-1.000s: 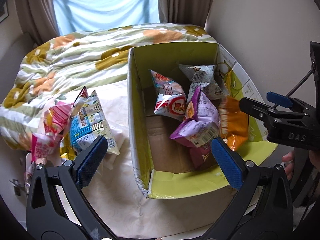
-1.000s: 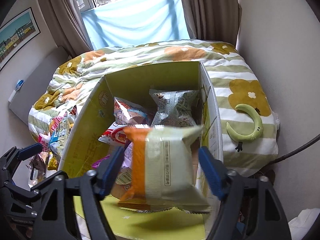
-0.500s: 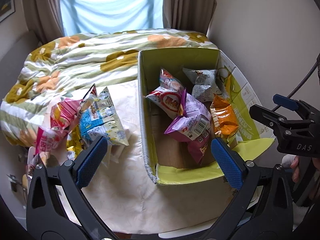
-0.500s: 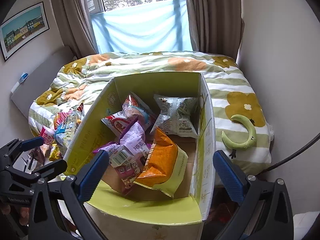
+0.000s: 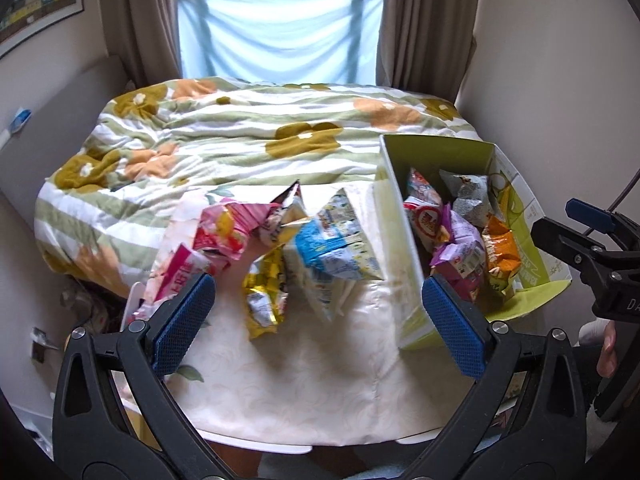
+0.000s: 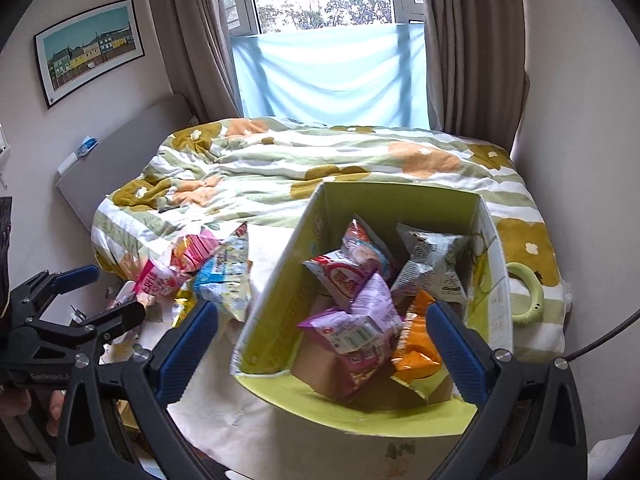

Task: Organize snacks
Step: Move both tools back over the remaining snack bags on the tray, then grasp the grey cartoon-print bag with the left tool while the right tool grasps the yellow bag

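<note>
Hovering above cream cloth (image 5: 320, 380), left gripper (image 5: 318, 320) spread wide, holding nothing; right gripper (image 6: 320, 340) likewise spread, empty, over green box (image 6: 400, 204). Orange packet (image 6: 416, 344), purple packet (image 6: 360, 332), red-white packet (image 6: 344, 276), grey packet (image 6: 432, 264) lie inside box. Loose snack pile (image 5: 280, 248) sits just left of box: blue packet (image 5: 336, 248), pink packet (image 5: 224, 232), yellow packet (image 5: 266, 292)

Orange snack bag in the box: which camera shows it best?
The right wrist view: the orange snack bag lies near the camera, seen from above inside the green box. In the left wrist view it is smaller, partly behind the purple bag.
</note>
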Demonstrator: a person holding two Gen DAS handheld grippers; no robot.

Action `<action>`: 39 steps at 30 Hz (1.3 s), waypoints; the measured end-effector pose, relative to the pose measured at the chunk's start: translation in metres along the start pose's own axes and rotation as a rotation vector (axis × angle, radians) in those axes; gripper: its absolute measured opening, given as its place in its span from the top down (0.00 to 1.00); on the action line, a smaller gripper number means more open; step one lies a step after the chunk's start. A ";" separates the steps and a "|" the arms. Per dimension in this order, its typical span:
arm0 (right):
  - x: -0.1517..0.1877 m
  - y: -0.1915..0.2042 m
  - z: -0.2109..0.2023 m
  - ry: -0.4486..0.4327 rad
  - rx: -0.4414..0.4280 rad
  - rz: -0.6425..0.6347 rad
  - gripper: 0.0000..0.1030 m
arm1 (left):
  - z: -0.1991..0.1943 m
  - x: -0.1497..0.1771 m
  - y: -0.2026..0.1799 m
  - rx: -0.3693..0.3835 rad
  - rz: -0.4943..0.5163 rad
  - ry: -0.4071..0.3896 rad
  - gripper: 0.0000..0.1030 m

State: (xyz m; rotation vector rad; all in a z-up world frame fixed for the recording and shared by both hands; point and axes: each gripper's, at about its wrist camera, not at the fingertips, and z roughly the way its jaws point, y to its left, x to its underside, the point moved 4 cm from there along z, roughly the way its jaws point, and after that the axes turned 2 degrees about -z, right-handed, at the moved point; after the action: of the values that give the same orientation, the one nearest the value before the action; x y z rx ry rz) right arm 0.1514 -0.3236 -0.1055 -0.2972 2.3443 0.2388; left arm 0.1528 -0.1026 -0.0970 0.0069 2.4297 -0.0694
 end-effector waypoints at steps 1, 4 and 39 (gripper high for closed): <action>-0.002 0.011 0.000 -0.009 -0.004 0.001 0.00 | -0.003 0.001 0.013 -0.012 0.000 -0.003 0.01; -0.003 0.045 0.007 -0.018 -0.007 0.005 0.00 | -0.012 0.002 0.054 -0.046 0.009 -0.009 0.01; 0.089 0.192 0.155 0.186 0.111 0.245 0.00 | 0.123 0.124 0.182 -0.105 0.251 0.218 0.01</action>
State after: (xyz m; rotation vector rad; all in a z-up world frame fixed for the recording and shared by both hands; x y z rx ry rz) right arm 0.1378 -0.1130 -0.2614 0.0243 2.5678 0.2042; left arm 0.1430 0.0713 -0.2797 0.2851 2.6258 0.1812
